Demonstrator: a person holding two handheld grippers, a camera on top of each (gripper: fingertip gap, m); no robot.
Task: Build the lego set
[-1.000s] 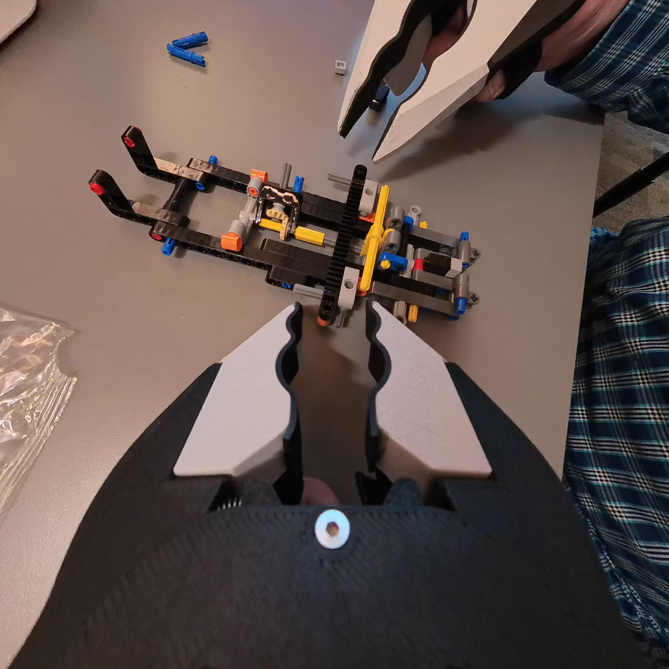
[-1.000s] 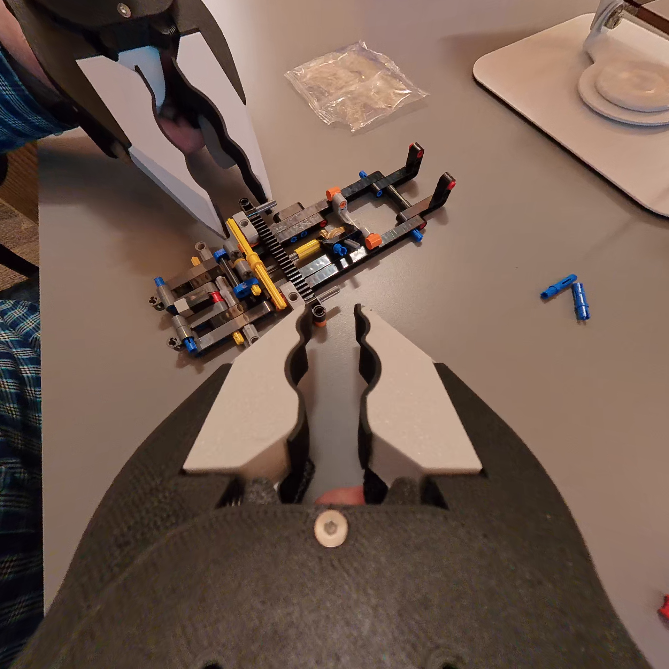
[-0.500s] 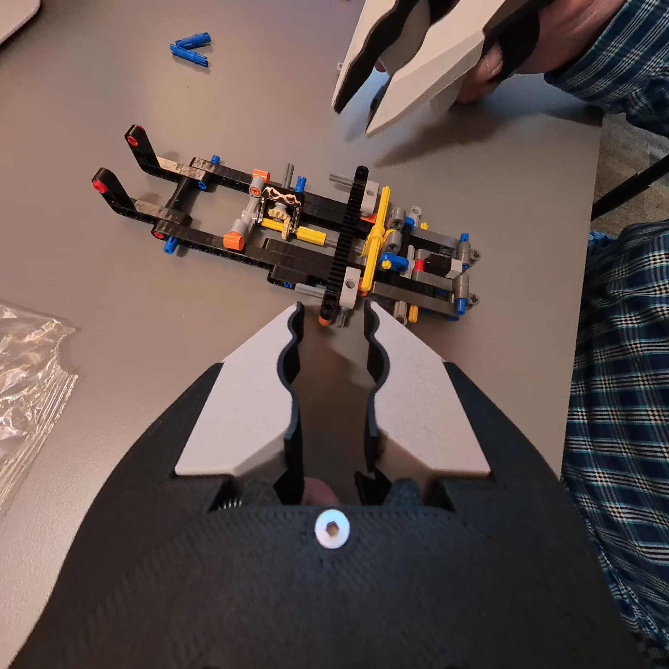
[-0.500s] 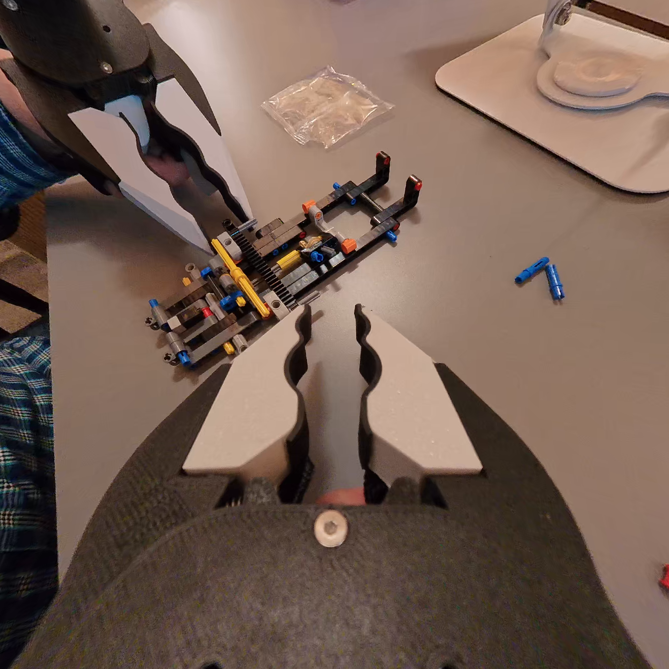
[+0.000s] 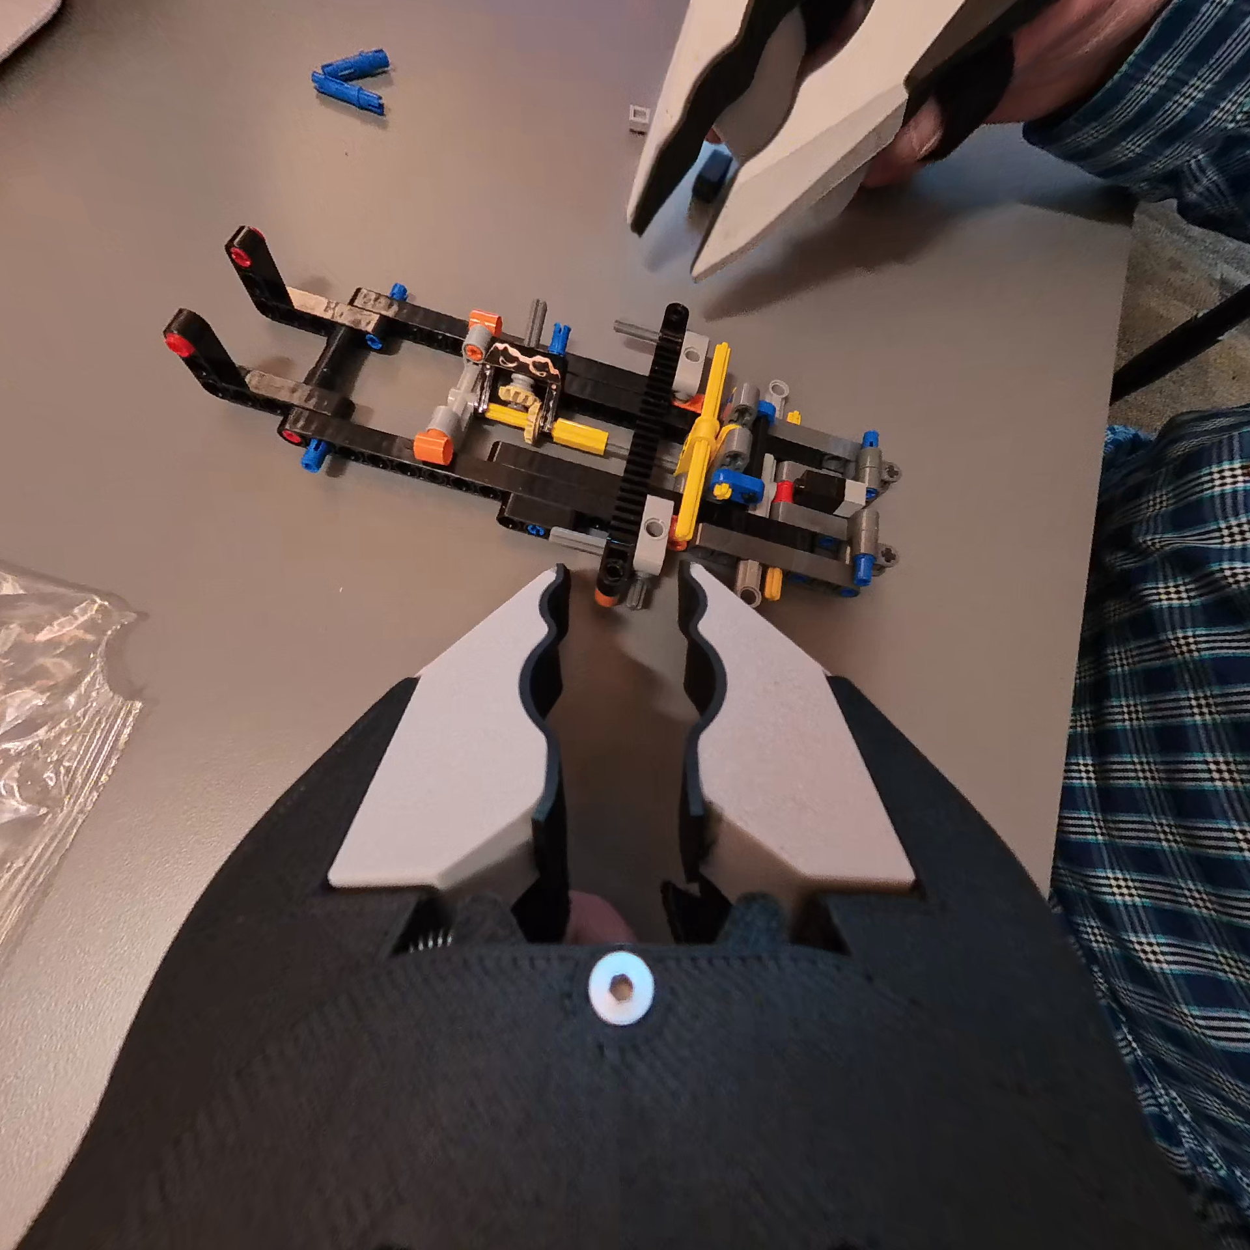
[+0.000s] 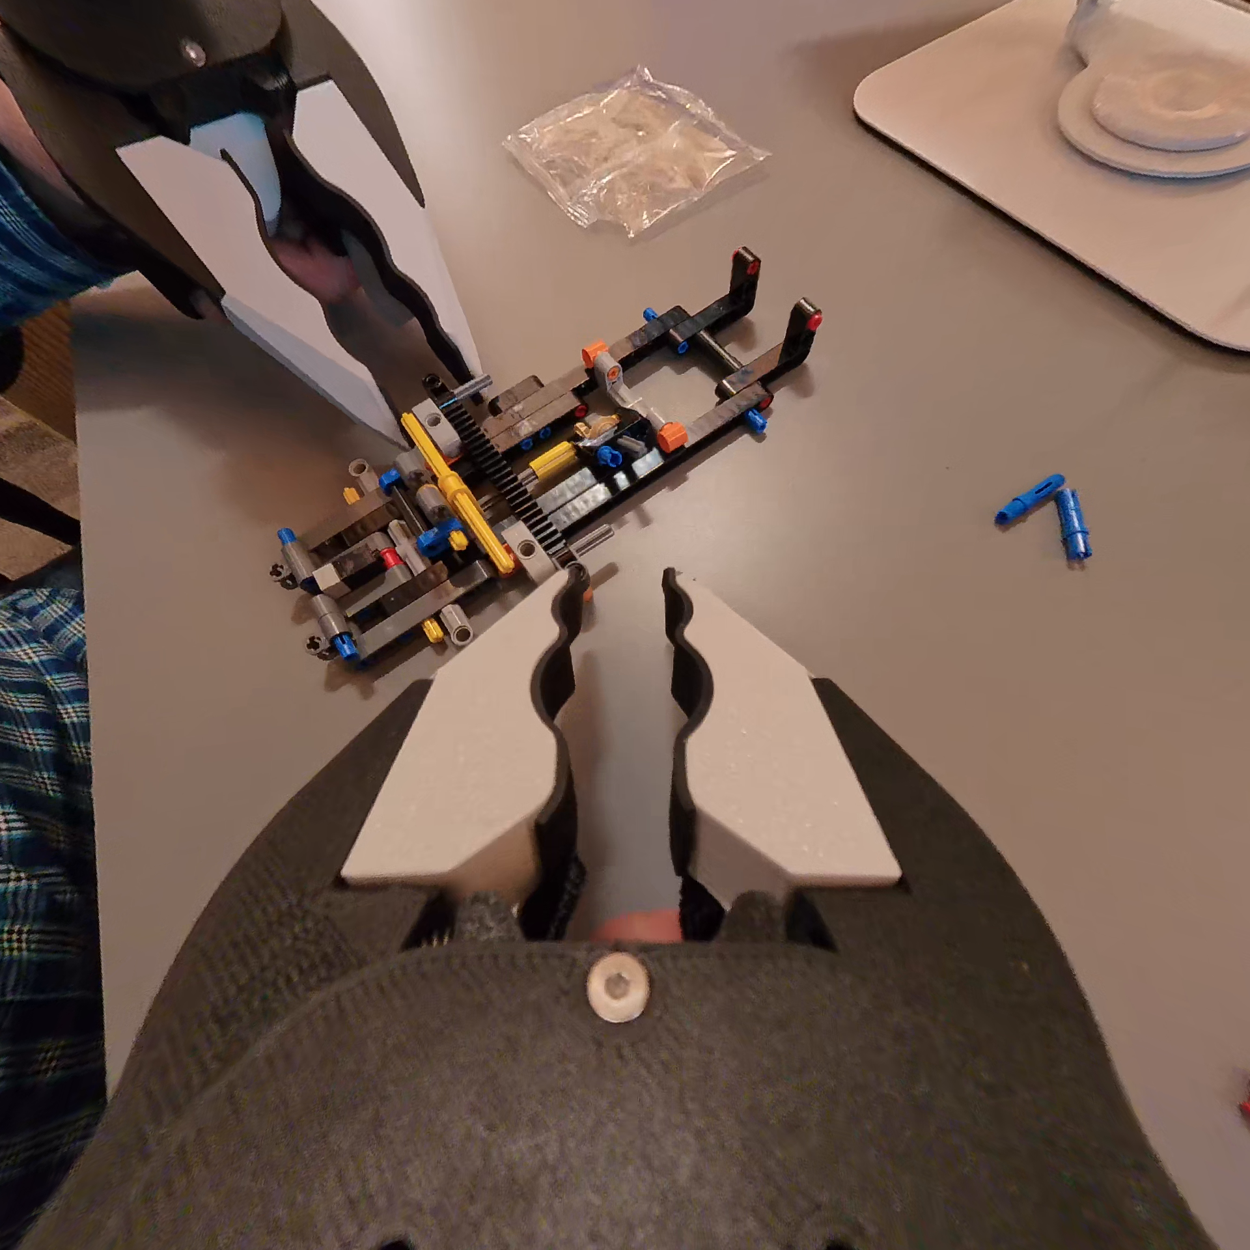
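A long black Lego chassis with yellow, orange, blue and grey parts lies flat on the grey table. A black toothed rack crosses it. My left gripper is open and empty, its tips just short of the rack's near end. My right gripper is open and empty, its left fingertip by the rack's other end. In the left wrist view the right gripper hovers beyond the chassis. In the right wrist view the left gripper reaches the chassis from the far side.
Two loose blue pins lie apart from the chassis. A small grey piece and a dark piece lie near the right gripper. A clear plastic bag and a white pad sit farther off. The table edge is beside a person's plaid sleeve.
My right gripper drew back from the chassis and then came close to the rack's end again. My left gripper has stayed almost still. Both stayed open.
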